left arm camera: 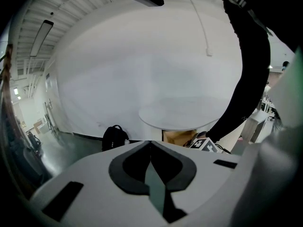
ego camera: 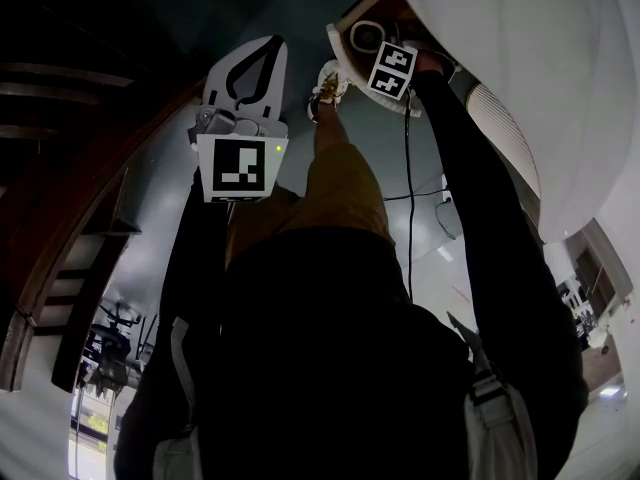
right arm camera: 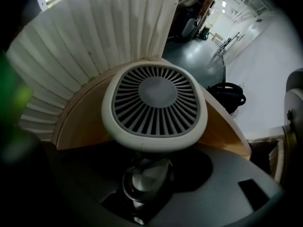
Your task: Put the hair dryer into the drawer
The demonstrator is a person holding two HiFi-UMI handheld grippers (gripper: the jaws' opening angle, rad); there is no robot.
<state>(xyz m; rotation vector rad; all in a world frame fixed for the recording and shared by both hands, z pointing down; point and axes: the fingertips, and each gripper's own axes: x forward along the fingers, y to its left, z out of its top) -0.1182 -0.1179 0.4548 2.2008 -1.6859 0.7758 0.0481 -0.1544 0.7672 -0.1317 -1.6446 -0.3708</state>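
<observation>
Head view first: the left gripper is held up over the dark floor, away from the action, with nothing in it. Over at the top, the right gripper reaches in under the white round table, pointing down at the wooden drawer. The pale ring of the hair dryer shows just beyond the gripper's marker cube, and a black cable hangs down from there.

Now the left gripper view: its jaws are closed tip to tip and empty. Past them are the table top and a black backpack on the floor. The person's dark sleeve runs down to the drawer opening, where the other gripper's cube peeks out.

And the right gripper view, the one that matters: the hair dryer fills the middle, its grey rear grille facing the camera and the head lying on the curved wooden floor of the drawer. Its handle comes back between the jaws. They stand wide, with dark gaps on both sides of the handle. It's murky down there, but the pads look clear of it.
</observation>
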